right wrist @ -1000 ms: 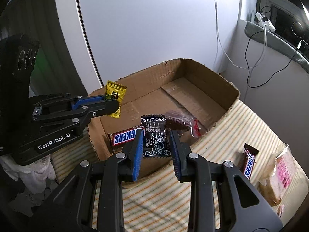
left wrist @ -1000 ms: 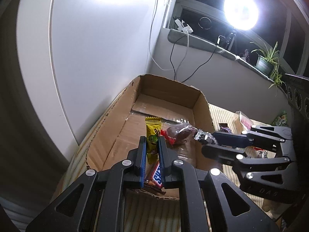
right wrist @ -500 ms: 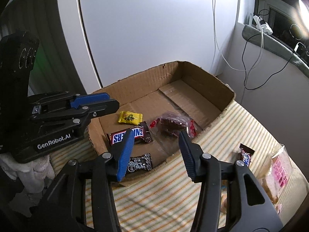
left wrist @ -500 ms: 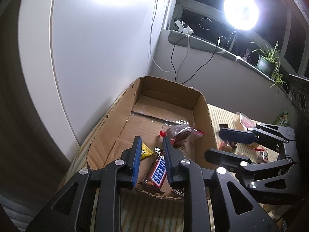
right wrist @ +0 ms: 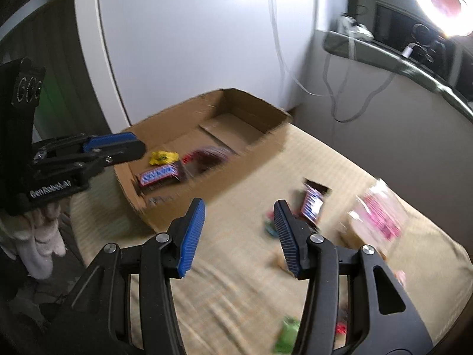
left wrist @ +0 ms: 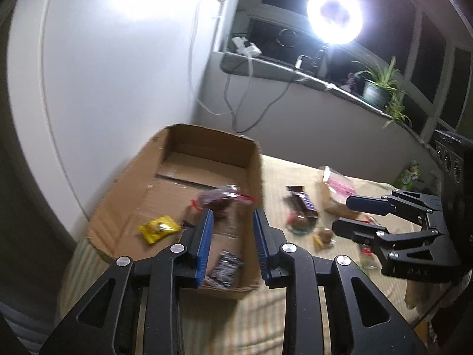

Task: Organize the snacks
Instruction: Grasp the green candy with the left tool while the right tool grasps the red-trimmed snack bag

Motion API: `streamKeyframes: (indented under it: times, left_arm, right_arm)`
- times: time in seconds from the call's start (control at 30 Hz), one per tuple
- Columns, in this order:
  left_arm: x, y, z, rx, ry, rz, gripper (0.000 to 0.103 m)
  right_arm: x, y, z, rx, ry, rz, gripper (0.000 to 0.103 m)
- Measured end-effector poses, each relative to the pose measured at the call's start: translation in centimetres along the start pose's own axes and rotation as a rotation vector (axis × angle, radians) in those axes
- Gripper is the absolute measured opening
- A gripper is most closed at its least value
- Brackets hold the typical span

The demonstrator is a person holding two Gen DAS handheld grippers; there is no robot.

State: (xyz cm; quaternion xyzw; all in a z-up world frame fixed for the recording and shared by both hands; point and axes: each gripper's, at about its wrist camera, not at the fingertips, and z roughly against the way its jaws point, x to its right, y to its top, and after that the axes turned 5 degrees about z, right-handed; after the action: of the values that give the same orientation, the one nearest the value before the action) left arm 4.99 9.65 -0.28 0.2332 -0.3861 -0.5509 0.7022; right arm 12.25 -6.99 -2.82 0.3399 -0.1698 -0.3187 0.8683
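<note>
Both grippers empty – left gripper [left wrist: 231, 242] with fingers still spreading over the cardboard box [left wrist: 189, 177], right gripper [right wrist: 238, 233] spread wide above the striped cloth. A second ago each pinched a candy; now the yellow candy [left wrist: 158, 228] and black packet [left wrist: 226, 267] lie inside. Next, line up squarely over the loose Snickers bar [right wrist: 312, 204] before closing.
</note>
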Motion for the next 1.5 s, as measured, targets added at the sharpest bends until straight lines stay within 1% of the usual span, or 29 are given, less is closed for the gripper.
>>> streamKeyframes:
  times: [0.1, 0.2, 0.33, 0.4, 0.6, 0.77, 0.87, 0.97, 1.1, 1.23, 1.4, 1.43, 1.5]
  left_arm:
    - [1.6, -0.5, -0.3, -0.021, -0.037, -0.022, 0.027]
    - [3.3, -1.1, -1.0, -0.049, -0.081, -0.038, 0.031]
    - [6.1, -2.4, -1.8, -0.098, -0.139, -0.075, 0.031]
    - [7.6, -3.2, -2.3, -0.127, -0.173, -0.092, 0.031]
    - [11.5, -5.8, -4.0, -0.226, -0.243, -0.151, 0.031]
    - [13.8, -7.7, -5.0, -0.291, -0.283, -0.181, 0.031]
    - [14.9, -8.5, -5.5, -0.318, -0.296, -0.202, 0.031]
    - [15.5, -9.0, -6.0, -0.334, -0.293, -0.215, 0.031]
    - [15.8, -9.4, -6.4, -0.347, -0.279, -0.225, 0.031]
    - [15.7, -9.2, -6.6, -0.346, -0.265, -0.224, 0.031]
    - [16.0, -9.2, -7.1, -0.352, -0.273, -0.22, 0.031]
    - [16.1, -9.2, -7.1, -0.354, -0.275, -0.221, 0.035]
    - [16.4, -9.3, -7.1, -0.356, -0.273, -0.217, 0.043]
  right_arm:
    - [2.0, -1.9, 1.5, -0.01, -0.039, -0.03, 0.051]
    - [3.8, -3.7, 2.8, -0.027, -0.078, -0.054, 0.051]
    - [6.2, -6.3, 3.9, -0.065, -0.137, -0.095, 0.051]
    - [7.3, -7.5, 4.4, -0.08, -0.152, -0.117, 0.051]
    - [9.2, -10.3, 4.9, -0.118, -0.153, -0.164, 0.051]
    - [9.8, -11.8, 4.5, -0.14, -0.086, -0.245, 0.051]
    - [9.4, -12.0, 3.9, -0.149, -0.048, -0.268, 0.051]
    - [9.0, -12.1, 3.3, -0.156, -0.016, -0.278, 0.051]
    - [9.1, -12.2, 2.5, -0.168, 0.0, -0.312, 0.051]
    - [9.5, -12.7, 2.6, -0.169, 0.0, -0.344, 0.051]
    - [11.2, -13.2, 2.8, -0.157, -0.011, -0.424, 0.051]
    - [11.7, -13.2, 2.5, -0.161, -0.016, -0.446, 0.051]
    - [12.5, -13.2, 2.0, -0.173, 0.01, -0.487, 0.051]
